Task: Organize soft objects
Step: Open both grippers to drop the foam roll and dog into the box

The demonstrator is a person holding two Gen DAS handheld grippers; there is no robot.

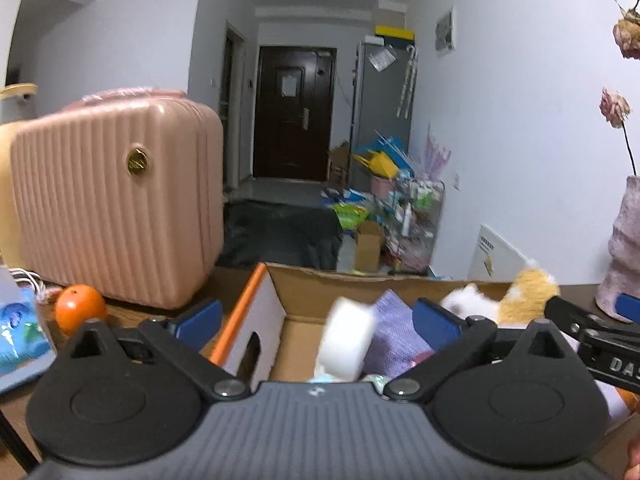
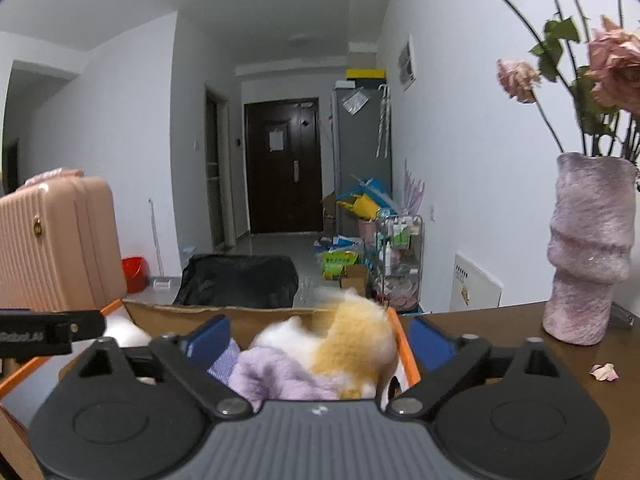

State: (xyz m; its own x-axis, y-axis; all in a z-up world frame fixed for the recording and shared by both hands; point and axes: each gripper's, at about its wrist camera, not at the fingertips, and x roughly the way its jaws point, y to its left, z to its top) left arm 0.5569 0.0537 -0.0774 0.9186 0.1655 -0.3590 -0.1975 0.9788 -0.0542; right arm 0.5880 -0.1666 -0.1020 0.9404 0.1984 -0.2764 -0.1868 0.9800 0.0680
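Note:
In the left wrist view my left gripper [image 1: 317, 318] stands open over an open cardboard box [image 1: 304, 288]. A blurred white soft roll [image 1: 346, 340] hangs between its blue pads [image 1: 200, 316] without touching either. A purple cloth [image 1: 394, 332] lies in the box, with an orange and white plush toy [image 1: 524, 294] at the right end. In the right wrist view my right gripper [image 2: 320, 339] is also open, and the blurred plush toy [image 2: 356, 344] sits loose between its pads on a purple fluffy cloth [image 2: 276, 376]. Each gripper shows at the edge of the other's view.
A pink ribbed suitcase [image 1: 116, 200] stands left of the box on the wooden table [image 2: 500, 344], with an orange [image 1: 80, 308] and a blue tissue pack [image 1: 20, 328] before it. A pink vase [image 2: 588, 256] of dried roses stands at the right, a fallen petal [image 2: 605, 372] near it.

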